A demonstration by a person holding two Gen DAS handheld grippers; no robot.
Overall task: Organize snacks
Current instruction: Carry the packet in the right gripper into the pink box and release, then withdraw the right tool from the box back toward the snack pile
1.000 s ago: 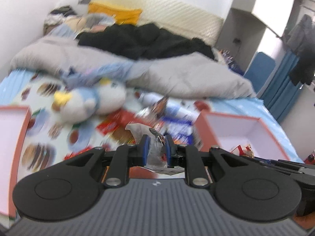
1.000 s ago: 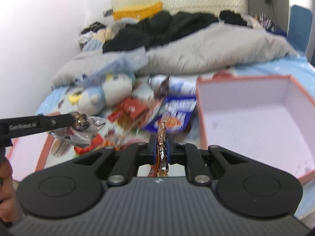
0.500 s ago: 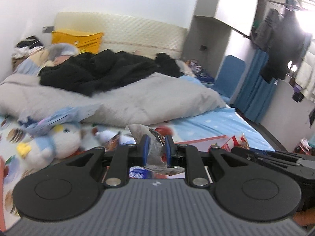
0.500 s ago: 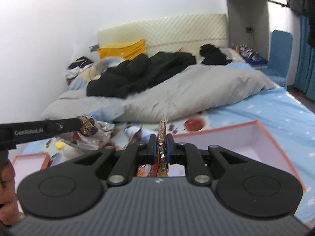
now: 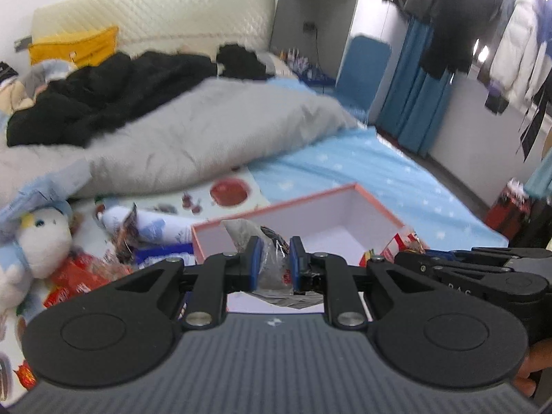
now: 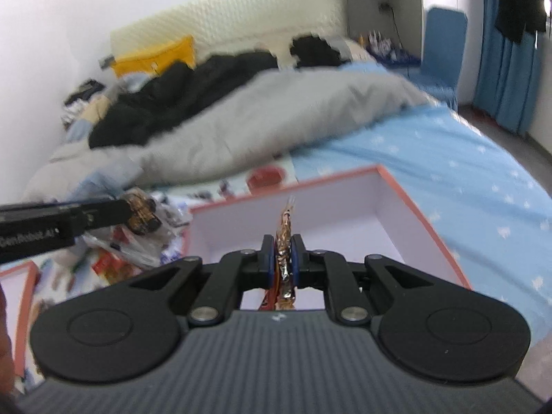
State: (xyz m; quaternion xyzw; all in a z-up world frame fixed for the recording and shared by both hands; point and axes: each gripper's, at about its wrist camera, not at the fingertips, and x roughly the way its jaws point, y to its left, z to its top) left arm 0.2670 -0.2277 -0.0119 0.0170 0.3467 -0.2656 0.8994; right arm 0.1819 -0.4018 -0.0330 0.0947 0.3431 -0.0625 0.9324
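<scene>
Both grippers have swung over to the pink-rimmed box, each carrying a snack.

A second ago the views looked down on the snack pile and half a second ago out across the room; now the box fills the foreground under both tools, so my guess is the drop into it comes next. Beyond the box lies the grey duvet; to the box's left a plush toy sits among the loose snack packets still to be sorted. A second pink-rimmed box lies further left. The left gripper is clenched on a crinkly clear packet near the box's front-left corner. The right gripper pinches a thin foil wrapper edge-up over the box's front. Nothing blocks either release, though the two tools hang close together.
</scene>
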